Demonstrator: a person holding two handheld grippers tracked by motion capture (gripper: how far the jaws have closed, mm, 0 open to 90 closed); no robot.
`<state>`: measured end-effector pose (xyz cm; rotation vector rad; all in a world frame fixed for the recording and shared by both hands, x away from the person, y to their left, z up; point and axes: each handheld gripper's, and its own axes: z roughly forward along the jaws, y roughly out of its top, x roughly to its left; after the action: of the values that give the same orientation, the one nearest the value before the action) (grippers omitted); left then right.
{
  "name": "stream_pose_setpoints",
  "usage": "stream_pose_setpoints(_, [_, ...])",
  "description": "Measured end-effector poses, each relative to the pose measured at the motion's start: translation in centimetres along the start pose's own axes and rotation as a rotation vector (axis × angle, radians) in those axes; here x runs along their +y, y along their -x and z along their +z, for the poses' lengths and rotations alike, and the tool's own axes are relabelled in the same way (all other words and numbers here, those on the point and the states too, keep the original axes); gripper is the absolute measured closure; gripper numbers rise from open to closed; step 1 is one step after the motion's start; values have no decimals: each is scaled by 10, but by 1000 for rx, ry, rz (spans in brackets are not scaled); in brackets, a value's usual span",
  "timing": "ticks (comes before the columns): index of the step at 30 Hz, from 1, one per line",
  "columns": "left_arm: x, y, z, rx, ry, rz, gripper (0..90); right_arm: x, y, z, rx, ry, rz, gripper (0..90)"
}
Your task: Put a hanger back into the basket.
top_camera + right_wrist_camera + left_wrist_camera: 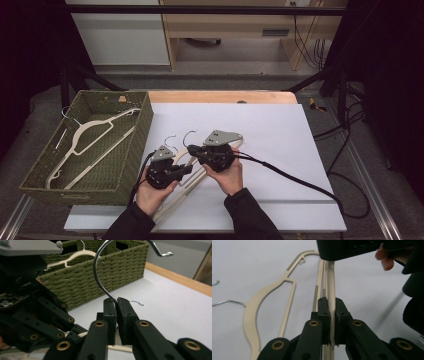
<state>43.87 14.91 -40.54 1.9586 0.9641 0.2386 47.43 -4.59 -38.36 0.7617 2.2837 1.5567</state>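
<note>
Two cream plastic hangers lie stacked on the white sheet (270,135) under both hands. My left gripper (331,306) is shut on the straight bar of the upper hanger (331,282); it sits at the lower left of the pair (187,170). My right gripper (117,302) is shut on the base of that hanger's metal hook (98,275), which curves up toward the basket. In the high view the right gripper (194,150) sits just above the left, with the hook (189,136) rising from it. The second hanger (259,302) lies flat beside the held one, its hook (171,140) pointing away.
A green woven basket (137,150) stands at the sheet's left edge with cream hangers (95,135) inside. A wooden table edge (220,96) borders the sheet's far side. A black cable (295,180) trails right from the right gripper.
</note>
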Motion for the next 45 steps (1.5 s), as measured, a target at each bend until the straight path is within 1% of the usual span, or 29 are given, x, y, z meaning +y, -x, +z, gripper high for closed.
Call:
stream_pose_setpoints(1, [0, 0, 0, 0, 0, 0, 856, 1, -2, -6, 6, 16, -5, 820])
stream_pose_setpoints(2, [1, 7, -4, 11, 15, 29, 856, 2, -4, -12, 4, 24, -9, 782])
stream_pose_setpoints(3, [2, 10, -6, 8, 21, 36, 856, 4, -6, -18, 2, 38, -18, 733])
stream_pose_setpoints(4, [3, 12, -9, 5, 29, 43, 857, 5, -7, -24, 8, 55, -19, 722])
stream_pose_setpoints(6, [5, 16, -14, -1, 45, 51, 857, 6, -10, -37, 20, 75, -17, 669])
stream_pose_setpoints(9, [10, 18, -23, 8, 72, 64, 856, 5, -11, -54, 10, 97, -29, 566])
stream_pose_setpoints(12, [15, 16, -33, 18, 85, 70, 856, 1, -6, -71, 3, 126, 4, 457])
stream_pose_setpoints(15, [21, 11, -43, 24, 103, 73, 855, -4, 2, -86, -25, 156, 26, 338])
stream_pose_setpoints(16, [21, 11, -43, 24, 103, 73, 855, -6, 4, -90, -34, 161, 30, 301])
stream_pose_setpoints(17, [28, 9, -55, 26, 130, 77, 856, -9, 7, -95, -43, 158, 34, 275])
stream_pose_setpoints(18, [28, 9, -55, 26, 130, 77, 855, -9, 7, -95, -43, 158, 34, 275])
stream_pose_setpoints(20, [34, 7, -63, 23, 145, 84, 855, -16, 14, -105, -53, 155, 47, 221])
stream_pose_setpoints(21, [37, 6, -68, 26, 151, 92, 855, -19, 16, -107, -57, 153, 52, 210])
stream_pose_setpoints(22, [43, 5, -77, 27, 167, 104, 855, -25, 21, -113, -67, 143, 60, 197])
stream_pose_setpoints(25, [53, 2, -93, 37, 196, 125, 855, -35, 28, -123, -95, 127, 78, 174])
stream_pose_setpoints(29, [68, -8, -113, 43, 222, 143, 856, -47, 37, -137, -121, 118, 101, 145])
stream_pose_setpoints(34, [82, -25, -132, 73, 238, 166, 856, -57, 46, -149, -159, 114, 120, 118])
stream_pose_setpoints(36, [86, -33, -139, 73, 245, 166, 856, -59, 48, -152, -171, 113, 122, 110])
stream_pose_setpoints(37, [88, -38, -143, 70, 250, 159, 856, -60, 50, -153, -171, 112, 119, 106])
stream_pose_setpoints(38, [88, -38, -143, 70, 250, 159, 856, -61, 50, -154, -177, 113, 123, 103])
stream_pose_setpoints(39, [91, -46, -151, 72, 255, 159, 857, -61, 51, -155, -183, 110, 120, 101])
stream_pose_setpoints(43, [94, -63, -166, 90, 251, 171, 856, -63, 53, -159, -203, 112, 115, 96])
stream_pose_setpoints(45, [95, -73, -172, 94, 244, 164, 856, -63, 52, -160, -213, 104, 117, 90])
